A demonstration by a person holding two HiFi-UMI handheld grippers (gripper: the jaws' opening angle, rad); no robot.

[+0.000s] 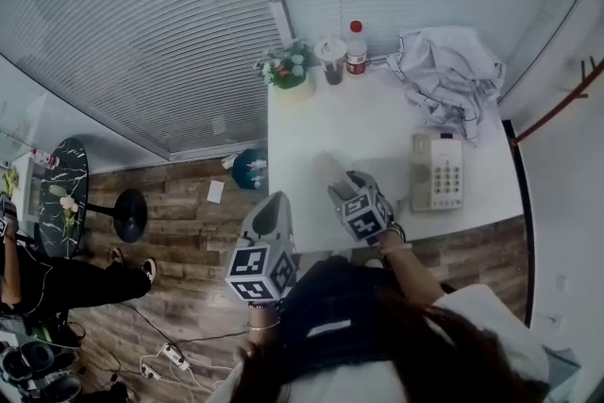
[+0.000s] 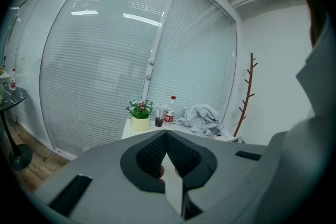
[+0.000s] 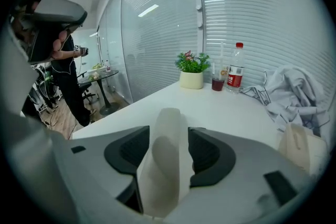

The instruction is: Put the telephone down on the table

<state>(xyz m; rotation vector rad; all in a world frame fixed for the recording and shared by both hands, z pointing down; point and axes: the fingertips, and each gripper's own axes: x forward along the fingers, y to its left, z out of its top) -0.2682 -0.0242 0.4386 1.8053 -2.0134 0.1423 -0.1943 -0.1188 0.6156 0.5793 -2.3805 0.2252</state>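
Right gripper (image 3: 169, 134) clamped on the handset (image 3: 164, 165); cream handset fills the gap between both pads, far end sticking out past the jaws; in the head view it (image 1: 327, 167) sits over the near part of the white table (image 1: 368, 123), left of the base (image 1: 437, 171); can't tell if it touches the tabletop; base lies flat near the table's right edge, keypad up, apart from the handset; in the right gripper view the base (image 3: 298, 145) shows at the right.

Left gripper (image 2: 166, 136) has jaws closed tip to tip, nothing between them; in the head view it (image 1: 274, 210) is off the table's left front corner, over the wood floor, beside the right gripper (image 1: 340, 186).

Far edge of the table: plant (image 1: 286, 69), cup (image 1: 331, 59) with dark drink, bottle (image 1: 356, 48) with red label, in a row along the blinds; grey cloth (image 1: 445, 75) bunched at the far right corner, just behind the base.

Round black table (image 1: 64, 193) well off to the left.
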